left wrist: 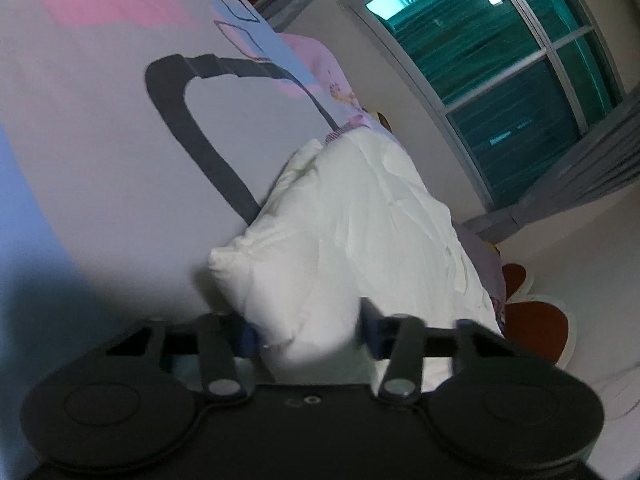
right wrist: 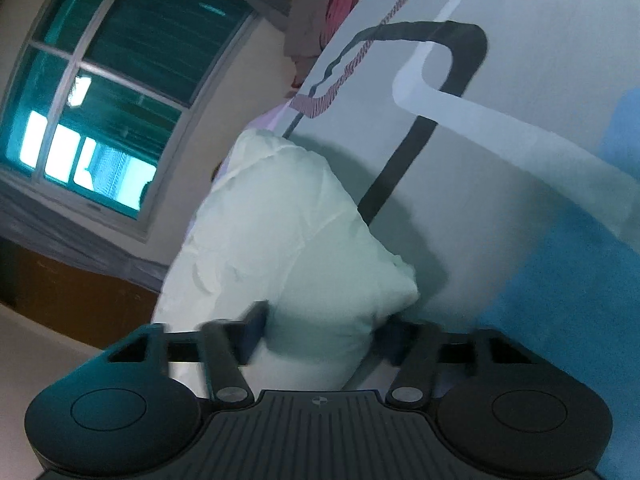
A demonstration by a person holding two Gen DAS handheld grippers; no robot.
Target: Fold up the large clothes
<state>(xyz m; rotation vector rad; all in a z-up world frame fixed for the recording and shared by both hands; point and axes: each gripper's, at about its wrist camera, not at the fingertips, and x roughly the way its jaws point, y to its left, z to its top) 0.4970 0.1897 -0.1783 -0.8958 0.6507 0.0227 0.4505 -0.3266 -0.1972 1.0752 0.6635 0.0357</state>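
Blur over both tools' tips, left tool [left wrist: 308, 330] and right tool [right wrist: 320, 330] each pinching white garment [left wrist: 360, 220].

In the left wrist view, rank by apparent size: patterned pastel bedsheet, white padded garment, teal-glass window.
1. Patterned pastel bedsheet
2-3. White padded garment and teal-glass window: similar; garment sits nearer, so unranked.

window [left wrist: 500, 60] upper right in left view, teal glass, grey frame | wall [left wrist: 328, 80] cream | patterned bedsheet [left wrist: 100, 120] fills left | dim light
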